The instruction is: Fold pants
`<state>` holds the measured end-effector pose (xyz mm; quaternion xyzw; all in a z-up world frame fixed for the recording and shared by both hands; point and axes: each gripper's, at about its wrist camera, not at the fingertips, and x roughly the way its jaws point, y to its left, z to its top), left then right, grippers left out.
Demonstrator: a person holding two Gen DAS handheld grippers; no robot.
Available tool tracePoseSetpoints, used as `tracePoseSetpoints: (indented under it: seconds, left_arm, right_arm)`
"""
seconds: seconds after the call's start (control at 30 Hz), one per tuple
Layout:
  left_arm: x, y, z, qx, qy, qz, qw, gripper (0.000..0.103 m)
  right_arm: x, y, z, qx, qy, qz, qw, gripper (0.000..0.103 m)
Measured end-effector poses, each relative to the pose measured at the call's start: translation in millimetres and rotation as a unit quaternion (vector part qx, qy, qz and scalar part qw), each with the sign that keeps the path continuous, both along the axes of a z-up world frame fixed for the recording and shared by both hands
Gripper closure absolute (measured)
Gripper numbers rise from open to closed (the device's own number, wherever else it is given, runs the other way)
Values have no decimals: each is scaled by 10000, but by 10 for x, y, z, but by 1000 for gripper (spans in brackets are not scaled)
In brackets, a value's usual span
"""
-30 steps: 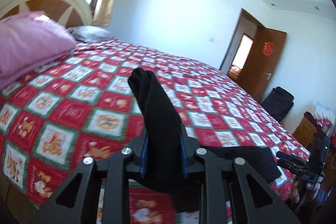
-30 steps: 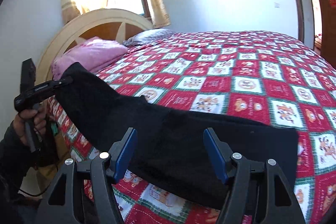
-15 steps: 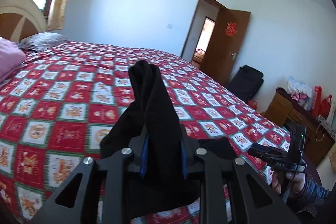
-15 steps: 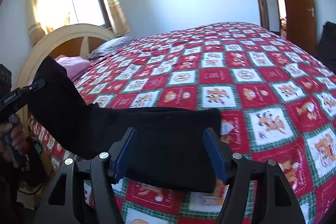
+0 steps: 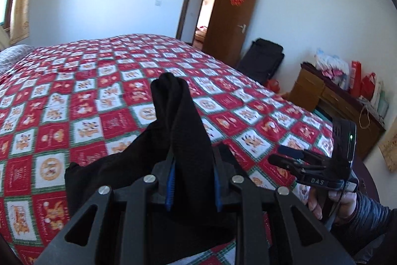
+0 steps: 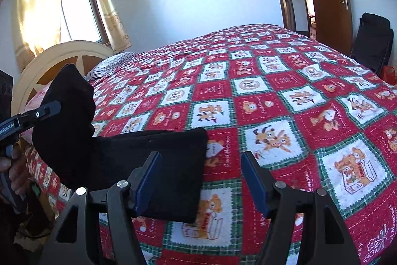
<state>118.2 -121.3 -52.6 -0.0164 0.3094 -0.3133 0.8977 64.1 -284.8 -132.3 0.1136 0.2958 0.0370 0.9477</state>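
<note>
The black pants [image 6: 153, 160] lie partly folded near the front edge of the bed, on the red patterned quilt [image 6: 273, 101]. My left gripper [image 5: 192, 180] is shut on one bunched end of the pants [image 5: 178, 135] and holds it raised above the bed; it also shows at the left of the right wrist view [image 6: 49, 108]. My right gripper [image 6: 201, 180] is open and empty, just above the lying part of the pants. It shows at the right of the left wrist view [image 5: 285, 154].
A cream headboard [image 6: 62, 58] and a striped pillow [image 6: 109, 63] stand at the bed's head. A brown door [image 5: 228, 16], a black bag [image 5: 263, 58] and a wooden cabinet [image 5: 335, 101] with bags stand past the foot.
My left gripper has carried the held end of the pants toward the right gripper, so the lying part is shorter. Both views have swung toward the door.
</note>
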Motion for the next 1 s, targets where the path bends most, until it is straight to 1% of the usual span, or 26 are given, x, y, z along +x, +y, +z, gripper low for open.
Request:
tracePoseSetpoints:
  seconds: [0.1, 0.27, 0.43, 0.53, 0.6, 0.63, 0.7, 0.73, 0.77, 0.83, 0.87, 0.93, 1.0]
  left_arm:
    - [24, -278, -96, 293, 64, -193, 9994, 78]
    - [120, -579, -317, 614, 251, -348, 9972, 78]
    - [232, -771, -583, 934, 442, -292, 9942, 77]
    - [206, -935, -677, 1152, 329, -325, 9923, 74]
    - [134, -1016, -662, 1087, 267, -452, 9927, 71]
    - [117, -1028, -649, 1009, 263, -511, 9932, 67]
    - [-13, -1022, -551, 786, 132, -681, 9945, 65]
    - [-66, -1003, -511, 756, 40, -729, 9945, 61]
    - [-107, -979, -475, 768, -56, -733, 9943, 48]
    - [-258, -835, -374, 812, -430, -577, 9941, 33]
    - [-321, -734, -335, 813, -637, -450, 9936, 30]
    - [-381, -516, -311, 907, -874, -113, 9920, 28]
    - [-379, -299, -327, 929, -947, 197, 9910, 24]
  right_arm:
    - [29, -62, -26, 86, 26, -100, 9999, 35]
    - [61, -131, -65, 203, 61, -219, 9995, 35]
    - [105, -133, -108, 261, 123, -244, 9993, 35]
    - [133, -123, -158, 256, 186, -233, 9992, 35]
    - [151, -128, -188, 237, 216, -248, 9992, 35]
    - [153, -137, -200, 226, 220, -270, 9991, 35]
    - [151, -178, -223, 239, 232, -335, 9989, 35]
    - [146, -199, -232, 261, 240, -363, 9987, 35]
    - [137, -232, -247, 304, 248, -402, 9984, 35]
    - [117, -272, -259, 369, 236, -445, 9980, 35]
    - [110, -284, -257, 413, 224, -462, 9978, 35]
    - [94, -273, -237, 534, 189, -407, 9976, 35]
    - [88, -199, -202, 660, 137, -238, 9974, 35]
